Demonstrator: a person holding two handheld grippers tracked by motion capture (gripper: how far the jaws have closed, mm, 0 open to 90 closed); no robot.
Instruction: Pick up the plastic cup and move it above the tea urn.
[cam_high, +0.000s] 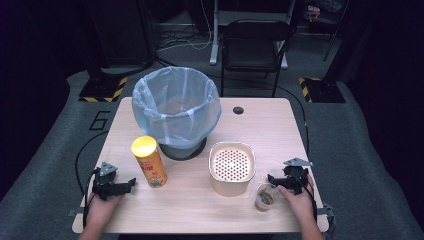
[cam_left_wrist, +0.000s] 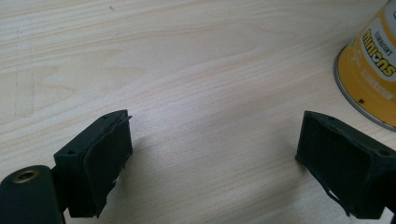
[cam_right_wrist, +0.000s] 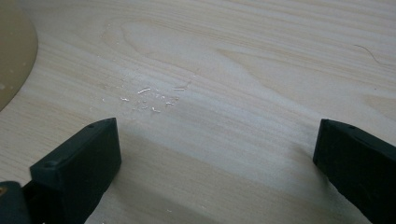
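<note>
Wooden table (cam_high: 280, 125) carries a blue-lined bin (cam_high: 176, 111) at twelve o'clock. The yellow can (cam_high: 149, 161) stands just beside the left gripper (cam_high: 131, 183), the small cup (cam_high: 265, 197) near the right gripper (cam_high: 271, 179); both grippers gape, holding nothing.

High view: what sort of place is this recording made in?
Probably a lab or studio set up for recording: a small light wooden table on grey carpet, black stand bases with yellow-and-black hazard stripes, and a black folding chair among loose floor cables.

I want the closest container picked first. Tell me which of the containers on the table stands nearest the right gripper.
The small clear cup, just beside the right gripper. The beige tub, yellow can and lined bin stand farther off.
</note>
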